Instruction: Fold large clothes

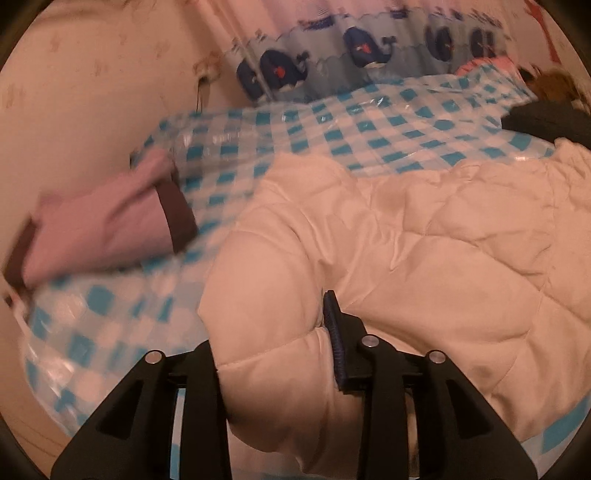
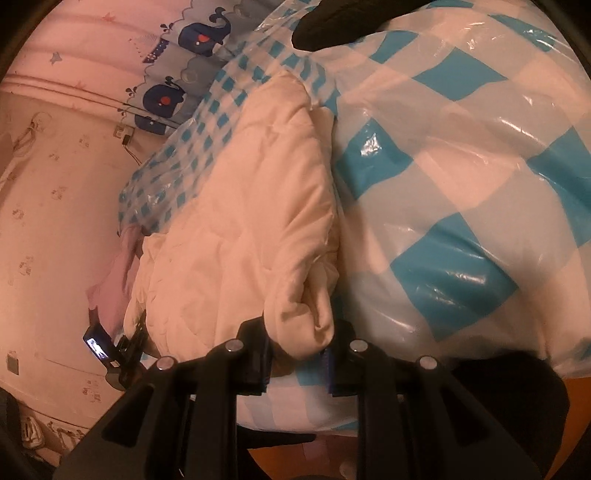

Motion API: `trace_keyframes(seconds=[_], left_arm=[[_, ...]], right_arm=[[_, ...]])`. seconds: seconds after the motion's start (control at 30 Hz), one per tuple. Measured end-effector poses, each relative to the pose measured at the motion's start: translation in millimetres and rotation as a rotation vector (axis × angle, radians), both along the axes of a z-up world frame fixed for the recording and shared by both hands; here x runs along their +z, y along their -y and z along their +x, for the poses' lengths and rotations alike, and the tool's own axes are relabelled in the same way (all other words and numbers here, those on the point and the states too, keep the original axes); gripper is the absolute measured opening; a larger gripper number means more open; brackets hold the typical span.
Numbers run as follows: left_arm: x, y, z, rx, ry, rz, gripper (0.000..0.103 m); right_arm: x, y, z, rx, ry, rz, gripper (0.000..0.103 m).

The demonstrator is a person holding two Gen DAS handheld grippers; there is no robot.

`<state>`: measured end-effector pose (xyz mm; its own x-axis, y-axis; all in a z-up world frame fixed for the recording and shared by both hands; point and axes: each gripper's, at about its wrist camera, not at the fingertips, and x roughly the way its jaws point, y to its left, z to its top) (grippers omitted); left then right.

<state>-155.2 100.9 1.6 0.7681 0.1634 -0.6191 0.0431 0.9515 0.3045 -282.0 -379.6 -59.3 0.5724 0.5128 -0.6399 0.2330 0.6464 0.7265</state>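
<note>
A large cream quilted padded garment (image 1: 406,236) lies on a blue-and-white checked plastic-covered surface (image 1: 332,122). My left gripper (image 1: 273,354) is shut on a thick puffy part of it, the fabric bulging between the fingers. In the right wrist view the same cream garment (image 2: 251,206) lies folded in a long heap. My right gripper (image 2: 299,354) is shut on its rolled near end. The left gripper (image 2: 129,347) shows small at the garment's far end.
A pink garment with brown cuffs (image 1: 99,229) lies at the left by the wall. A dark garment (image 1: 546,125) lies at the far right, and also shows at the top (image 2: 332,22). A whale-print curtain (image 1: 332,48) hangs behind. The checked cover (image 2: 461,177) bulges to the right.
</note>
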Motion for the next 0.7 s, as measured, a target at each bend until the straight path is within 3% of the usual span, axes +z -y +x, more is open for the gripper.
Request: trace_keyframes(seconds=[0.1,0.13,0.2,0.23,0.27,0.37,0.43,0.5,0.63,0.7], left_arm=[[-0.5,-18.5,5.9,0.033,-0.048,-0.122,0.042],[-1.8,-20.9,5.9,0.041,-0.048,-0.129,0.046],[-3.2,-24.1,7.2,0.055,-0.056,-0.149,0.05],[-5.4,-26.4,10.0,0.063,-0.069,-0.172,0.052],[-7.4,-29.4,11.4,0.073,-0.081,-0.206,0.056],[-9.2,-36.9,14.5,0.106,-0.086,-0.258,0.063],[-9.7,-38.3,13.4,0.118,-0.076,-0.254,0.068],[-11.3,-39.2,13.8,0.123,-0.072,-0.246,0.069],[-10.5,-35.0,14.5,0.117,-0.055,-0.205,0.072],[-10.2,-31.7,14.7,0.11,-0.038,-0.18,0.073]], right_arm=[[1.8,13.4,-9.2,-0.048,-0.021,0.019,0.057],[5.6,24.5,-16.8,-0.108,-0.023,-0.009,0.059],[25.1,34.1,-24.5,-0.197,-0.012,-0.182,0.06],[45.9,28.4,-23.1,-0.223,0.038,-0.32,0.06],[66.4,15.6,-14.6,-0.2,0.114,-0.389,0.06],[112.3,-49.5,35.9,-0.053,0.277,-0.518,0.061],[125.3,-103.9,80.3,0.074,0.329,-0.573,0.069],[125.6,-162.7,124.0,0.204,0.361,-0.621,0.07],[87.7,-267.5,197.1,0.402,0.346,-0.713,0.07],[36.7,-301.0,217.9,0.51,0.23,-0.815,0.071]])
